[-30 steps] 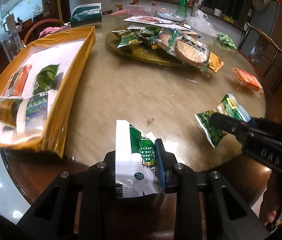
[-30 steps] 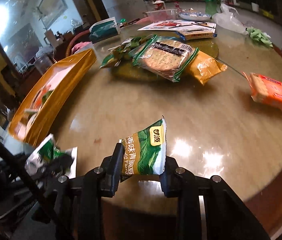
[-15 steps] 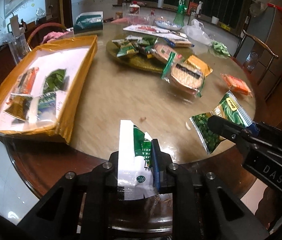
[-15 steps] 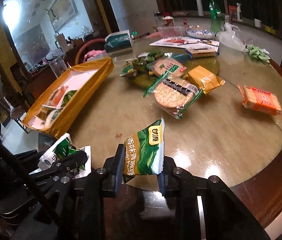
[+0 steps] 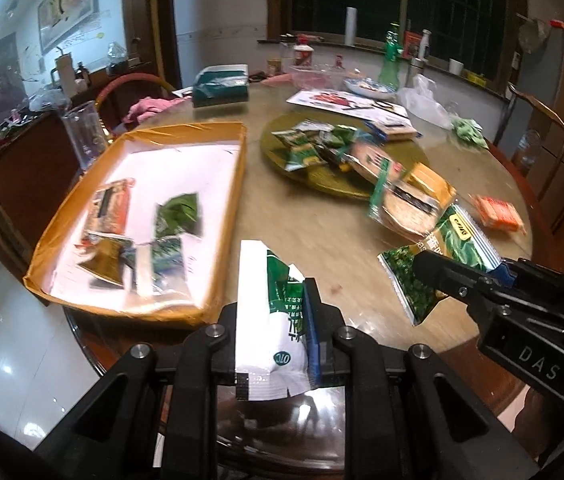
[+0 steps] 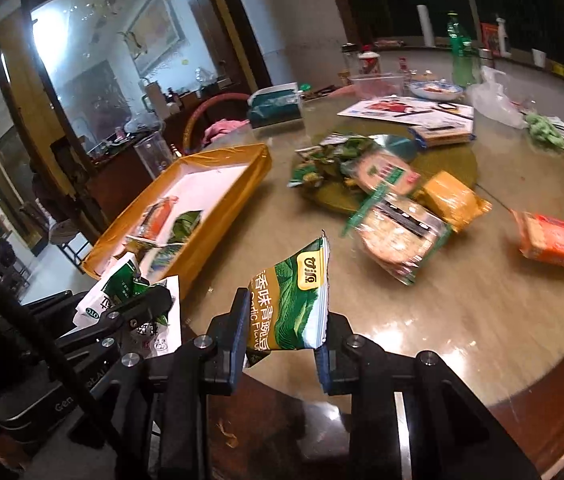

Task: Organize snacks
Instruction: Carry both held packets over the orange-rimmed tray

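My left gripper point(image 5: 273, 322) is shut on a white and green snack packet point(image 5: 269, 320), held above the near edge of the round table; the packet also shows in the right wrist view point(image 6: 121, 300). My right gripper point(image 6: 282, 332) is shut on a green pea snack bag point(image 6: 292, 304), which also shows in the left wrist view point(image 5: 434, 264) to the right of the left gripper. The yellow-rimmed box point(image 5: 225, 216) with several snack packs inside lies on the table's left side, ahead and left of both grippers.
A round cracker pack point(image 6: 398, 236), a yellow pack point(image 6: 454, 200) and an orange pack point(image 6: 554, 240) lie on the table. A gold turntable point(image 5: 414, 156) carries several green packets. A tissue box point(image 5: 221, 88), bottles, papers and chairs stand at the back.
Both grippers have risen and pulled back from the table with their packets still held. The table and the box now look farther away and lower.
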Demonstrator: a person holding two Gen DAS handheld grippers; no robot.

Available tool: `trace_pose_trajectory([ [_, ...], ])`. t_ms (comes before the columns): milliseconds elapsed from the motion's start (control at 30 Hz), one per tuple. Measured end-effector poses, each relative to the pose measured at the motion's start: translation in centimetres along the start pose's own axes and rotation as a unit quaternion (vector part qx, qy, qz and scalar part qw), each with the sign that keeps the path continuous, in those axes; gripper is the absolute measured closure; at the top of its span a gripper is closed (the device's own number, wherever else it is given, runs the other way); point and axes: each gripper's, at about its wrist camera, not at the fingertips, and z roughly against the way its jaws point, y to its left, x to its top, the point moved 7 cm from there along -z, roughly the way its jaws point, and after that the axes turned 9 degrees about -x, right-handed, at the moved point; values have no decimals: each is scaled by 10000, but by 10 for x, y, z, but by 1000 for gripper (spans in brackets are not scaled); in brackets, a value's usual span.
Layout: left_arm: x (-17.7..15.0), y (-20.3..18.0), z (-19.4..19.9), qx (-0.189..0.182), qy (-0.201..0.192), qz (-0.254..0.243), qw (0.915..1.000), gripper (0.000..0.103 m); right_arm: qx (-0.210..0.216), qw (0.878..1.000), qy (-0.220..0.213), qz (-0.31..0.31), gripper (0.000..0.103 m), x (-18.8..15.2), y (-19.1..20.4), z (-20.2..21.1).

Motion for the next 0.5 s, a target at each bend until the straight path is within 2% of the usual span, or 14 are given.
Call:
trace_pose_trajectory([
  [233,27,40,0,164,-135,250,9995,81,297,9993,24,208,75,31,35,-28],
  [367,55,86,0,54,-276,727,9970,81,491,9983,22,328,75,51,58,-47],
  [500,81,133,-10,155,-362,1034,9939,81,709,9968,57,352,75,73,78,-71],
])
